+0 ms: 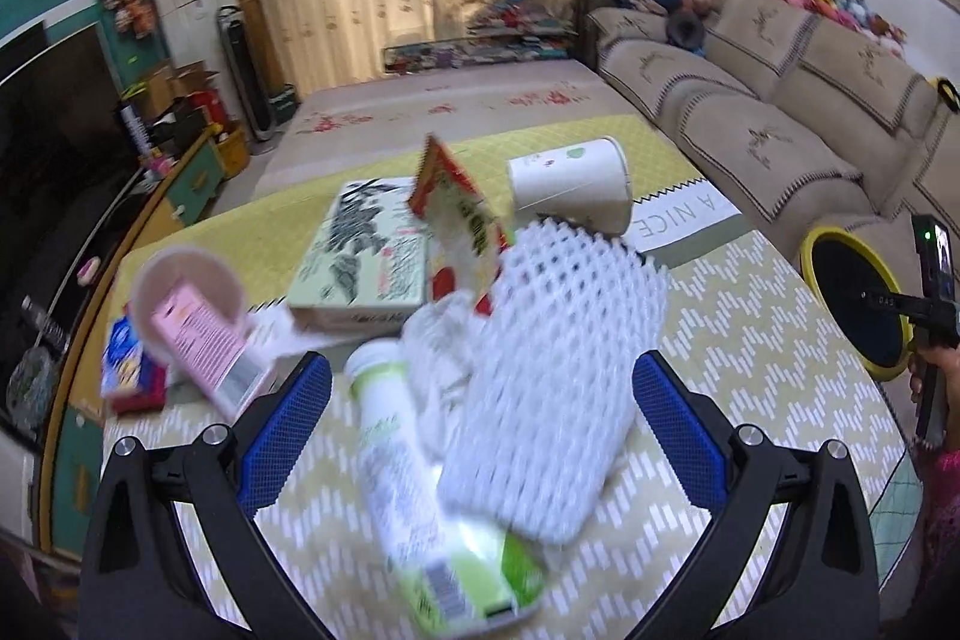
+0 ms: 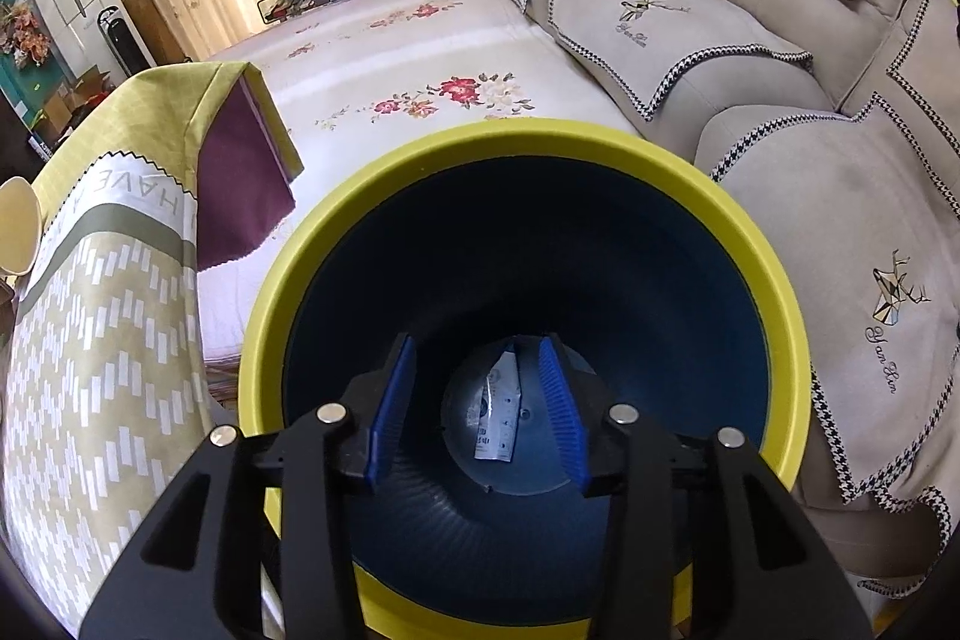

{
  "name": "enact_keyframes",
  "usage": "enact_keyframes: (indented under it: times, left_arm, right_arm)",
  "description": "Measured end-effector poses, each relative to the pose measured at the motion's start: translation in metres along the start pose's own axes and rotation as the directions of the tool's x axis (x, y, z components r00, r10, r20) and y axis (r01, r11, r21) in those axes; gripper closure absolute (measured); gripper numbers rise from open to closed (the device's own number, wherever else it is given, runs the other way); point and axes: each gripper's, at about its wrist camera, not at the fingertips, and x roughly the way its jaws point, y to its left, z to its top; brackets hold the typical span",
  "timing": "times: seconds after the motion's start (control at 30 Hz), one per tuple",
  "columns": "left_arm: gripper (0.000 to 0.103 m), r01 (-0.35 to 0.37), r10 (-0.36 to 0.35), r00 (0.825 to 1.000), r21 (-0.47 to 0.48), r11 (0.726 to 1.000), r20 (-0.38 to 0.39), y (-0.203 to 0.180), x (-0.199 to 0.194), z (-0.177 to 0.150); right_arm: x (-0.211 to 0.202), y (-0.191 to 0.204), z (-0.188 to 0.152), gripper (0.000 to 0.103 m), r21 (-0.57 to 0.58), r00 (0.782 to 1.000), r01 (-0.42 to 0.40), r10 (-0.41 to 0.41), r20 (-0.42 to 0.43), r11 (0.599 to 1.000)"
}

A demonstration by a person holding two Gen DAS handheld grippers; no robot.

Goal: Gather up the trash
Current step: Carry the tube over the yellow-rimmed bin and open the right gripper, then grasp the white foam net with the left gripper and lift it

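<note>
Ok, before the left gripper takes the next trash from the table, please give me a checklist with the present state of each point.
1. Left gripper open: ok.
2. White foam net and green tube between its fingers: ok.
3. Only one item in the grasp: not ok, both overlap.
4. Right gripper open over the yellow-rimmed bin: ok.
5. Small wrapper lies on the bin's bottom: ok.
6. Picture sharp enough: not ok, blurred.

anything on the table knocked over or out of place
Yes. The white paper cup lies on its side beside the white foam net sleeve, and the green-and-white tube lies flat among jumbled wrappers. One silvery wrapper already sits in the yellow-rimmed bin.
</note>
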Motion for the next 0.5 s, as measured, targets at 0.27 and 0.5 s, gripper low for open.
enact_keyframes:
  times: [0.27, 0.5]
  left_arm:
    - [0.004, 0.058, -0.056, 0.998, 0.106, 0.993, -0.025, -0.031, 0.019, 0.017]
    - [0.018, 0.08, -0.077, 0.996, 0.114, 0.99, -0.035, -0.037, 0.025, 0.017]
  right_arm:
    - [0.001, 0.001, 0.0, 0.058, -0.008, 1.0, 0.001, -0.001, -0.001, 1.0]
    - [0.006, -0.004, -0.003, 0.057, -0.003, 1.0, -0.001, 0.0, -0.008, 1.0]
